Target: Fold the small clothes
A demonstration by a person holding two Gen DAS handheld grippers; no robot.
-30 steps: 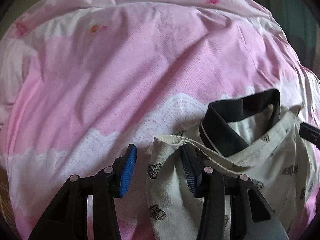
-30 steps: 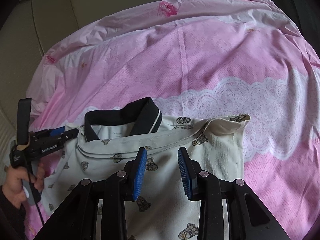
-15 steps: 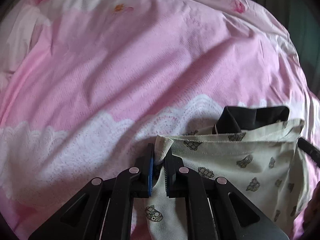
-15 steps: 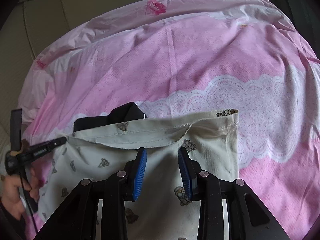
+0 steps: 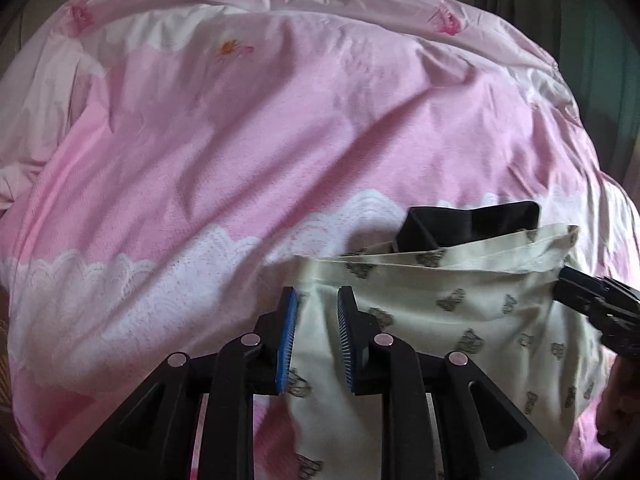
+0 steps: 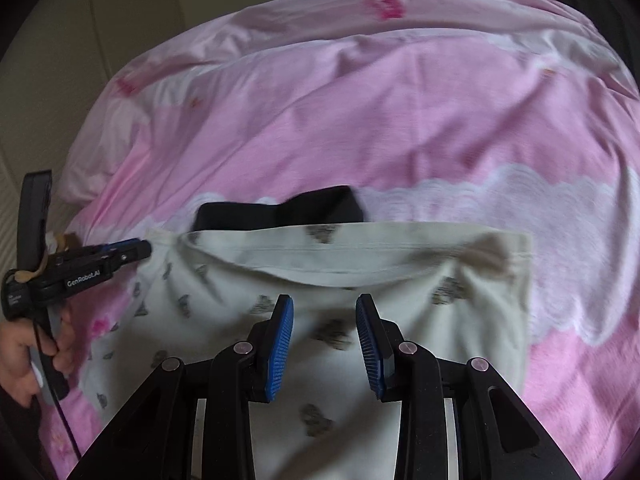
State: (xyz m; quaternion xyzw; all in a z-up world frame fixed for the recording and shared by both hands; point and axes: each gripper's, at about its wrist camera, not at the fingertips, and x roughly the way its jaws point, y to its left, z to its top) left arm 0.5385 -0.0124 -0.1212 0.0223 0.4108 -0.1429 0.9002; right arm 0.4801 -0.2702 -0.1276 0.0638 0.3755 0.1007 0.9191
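Note:
A cream shirt [image 5: 460, 308] with small dark prints lies on the pink bedcover [image 5: 280, 140]. Its folded top edge [image 6: 340, 268] covers most of the black collar [image 6: 280, 212]. In the left wrist view my left gripper [image 5: 317, 294] hovers at the shirt's left edge. Its jaws are opening, with cloth lying under the gap and no pad pressing on it. My right gripper [image 6: 325, 300] stands open over the middle of the shirt [image 6: 400, 248], fabric flat below it. Each gripper also shows in the other's view: the left gripper [image 6: 140, 249] by the shirt's left corner, the right gripper [image 5: 564, 280] by its right corner.
The pink cover has a white lace band [image 6: 540, 196] just beyond the shirt and rumpled folds farther back. A person's hand [image 6: 16, 356] holds the left gripper's handle at the lower left. A beige padded surface [image 6: 100, 20] lies behind the cover.
The left gripper closed on the shirt's left edge, then let its jaws part again. The cream fold moved up over the collar, hiding most of it. Right jaws kept the same gap.

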